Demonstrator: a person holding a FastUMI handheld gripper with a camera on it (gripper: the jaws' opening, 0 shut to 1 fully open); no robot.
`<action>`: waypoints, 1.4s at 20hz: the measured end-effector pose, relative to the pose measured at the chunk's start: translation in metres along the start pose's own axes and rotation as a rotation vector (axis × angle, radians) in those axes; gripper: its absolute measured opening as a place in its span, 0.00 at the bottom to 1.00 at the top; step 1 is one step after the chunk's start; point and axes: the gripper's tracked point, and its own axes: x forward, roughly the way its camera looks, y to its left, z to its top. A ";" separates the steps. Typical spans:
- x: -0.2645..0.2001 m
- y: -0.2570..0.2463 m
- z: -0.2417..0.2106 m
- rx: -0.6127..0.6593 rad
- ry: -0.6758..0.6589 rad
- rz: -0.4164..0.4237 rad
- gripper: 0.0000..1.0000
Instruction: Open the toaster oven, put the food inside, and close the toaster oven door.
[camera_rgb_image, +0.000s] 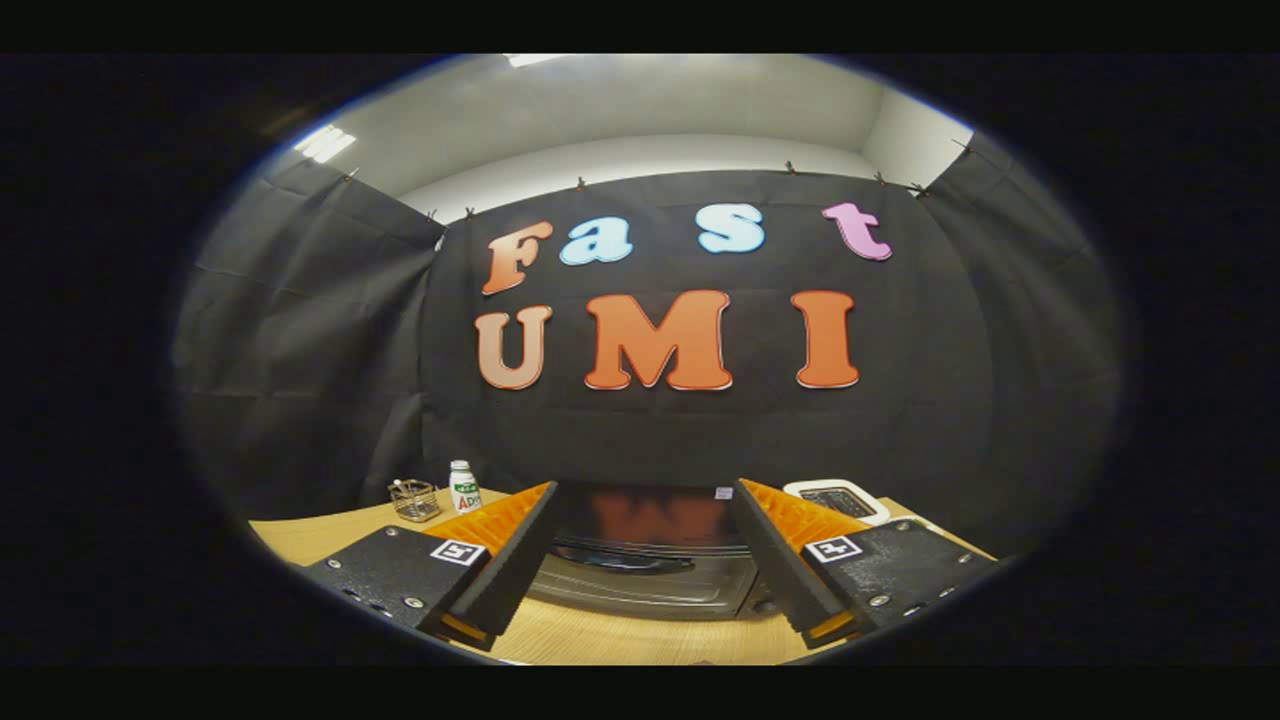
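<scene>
A dark toaster oven (645, 570) stands on the wooden table (620, 640), seen between my two fingers and just beyond them. Its glossy top reflects the wall, and its door with a curved handle (620, 562) looks closed. My gripper (645, 490) is held high over the table, open wide, with nothing between the fingers. I cannot make out the food from here.
A small wire basket (413, 499) and a white bottle (463, 487) stand at the back left of the table. A white tray-like object (838, 500) sits at the back right, behind the right finger. Black cloth walls close the booth on three sides.
</scene>
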 end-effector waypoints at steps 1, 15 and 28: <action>0.006 0.001 -0.007 -0.009 0.011 0.000 1.00; 0.058 0.023 -0.086 0.015 0.156 0.012 1.00; 0.014 0.044 -0.101 -0.013 0.196 0.128 0.74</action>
